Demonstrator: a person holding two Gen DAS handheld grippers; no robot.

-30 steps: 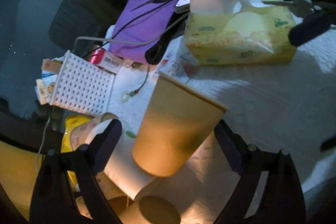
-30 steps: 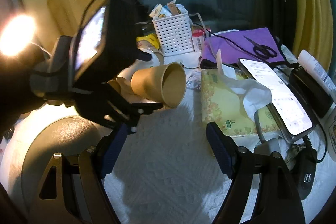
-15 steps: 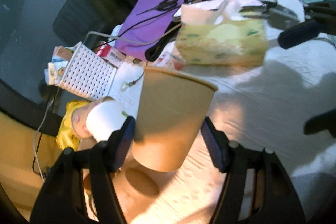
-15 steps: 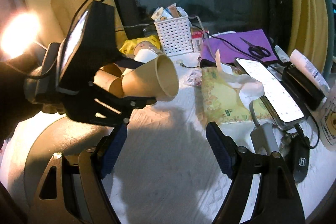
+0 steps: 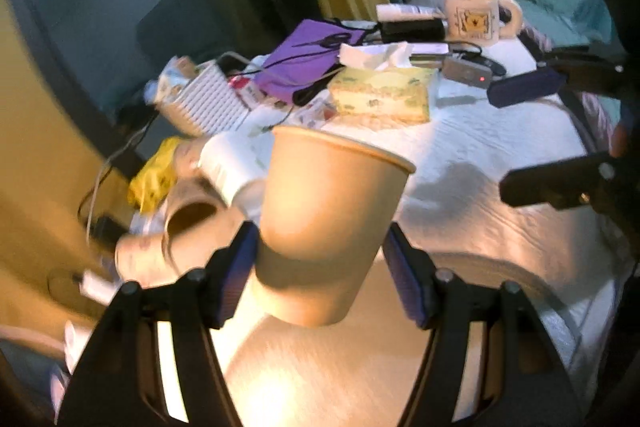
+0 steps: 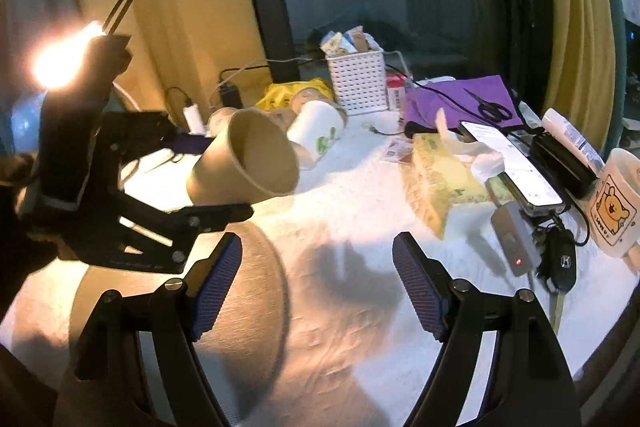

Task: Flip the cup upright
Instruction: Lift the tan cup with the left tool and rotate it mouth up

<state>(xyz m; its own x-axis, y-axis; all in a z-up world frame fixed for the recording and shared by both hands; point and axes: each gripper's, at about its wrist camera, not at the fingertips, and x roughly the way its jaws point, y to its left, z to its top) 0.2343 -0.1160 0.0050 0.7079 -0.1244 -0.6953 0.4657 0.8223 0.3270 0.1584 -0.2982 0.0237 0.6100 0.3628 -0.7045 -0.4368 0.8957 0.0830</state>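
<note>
Bare white cloth (image 6: 340,227) ahead; tissue box (image 6: 444,183) rightward.

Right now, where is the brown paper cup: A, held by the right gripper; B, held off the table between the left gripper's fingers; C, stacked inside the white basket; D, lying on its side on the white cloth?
B: the brown paper cup sits tilted in the air, clamped by the left gripper.

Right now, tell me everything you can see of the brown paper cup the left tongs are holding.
The brown paper cup is plain, unprinted kraft paper with a rolled rim, and looks empty inside. The left tongs clamp its lower body from both sides, holding it in the air above the white tablecloth. It is tilted, mouth up and toward the right tongs, which are open and apart from it. Nothing else touches it.
</note>
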